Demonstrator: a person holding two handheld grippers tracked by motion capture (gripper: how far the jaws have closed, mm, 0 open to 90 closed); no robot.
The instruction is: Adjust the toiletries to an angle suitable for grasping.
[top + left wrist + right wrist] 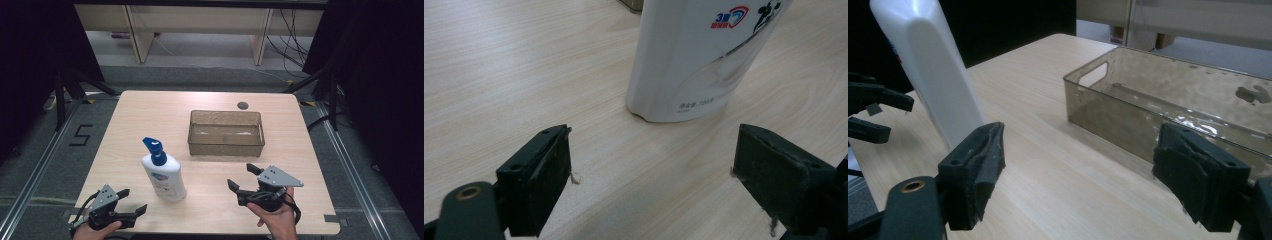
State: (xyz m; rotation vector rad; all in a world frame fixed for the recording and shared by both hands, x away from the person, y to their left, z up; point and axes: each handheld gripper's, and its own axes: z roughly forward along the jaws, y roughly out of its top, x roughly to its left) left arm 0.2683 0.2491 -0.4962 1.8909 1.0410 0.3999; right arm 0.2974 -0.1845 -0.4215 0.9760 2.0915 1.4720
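On the light wood table stands a white pump bottle with a blue pump head, upright, near the front edge and a bit left of centre. Its front has a small blue and red label that is too small to read from the high view. From the left gripper view the bottle is much closer: a blue and red logo with a "3" and some characters sits near the top, beside it a dark figure drawing, and low on the body there is a line of small grey print which ends w/ what looks like "720", but I cannot read it fully. Left gripper lies low at the front left corner, held by a hand; jaws are spread wide w/ nothing between them, and the bottle is just ahead of them, not touching. Right gripper is at the front right, held by the other hand, jaws also spread wide and empty. Behind it, approx. in the middle of the far half, is a clear brownish plastic bin w/ a handle cutout in its short wall. On the floor left of the table a black "5" is marked.
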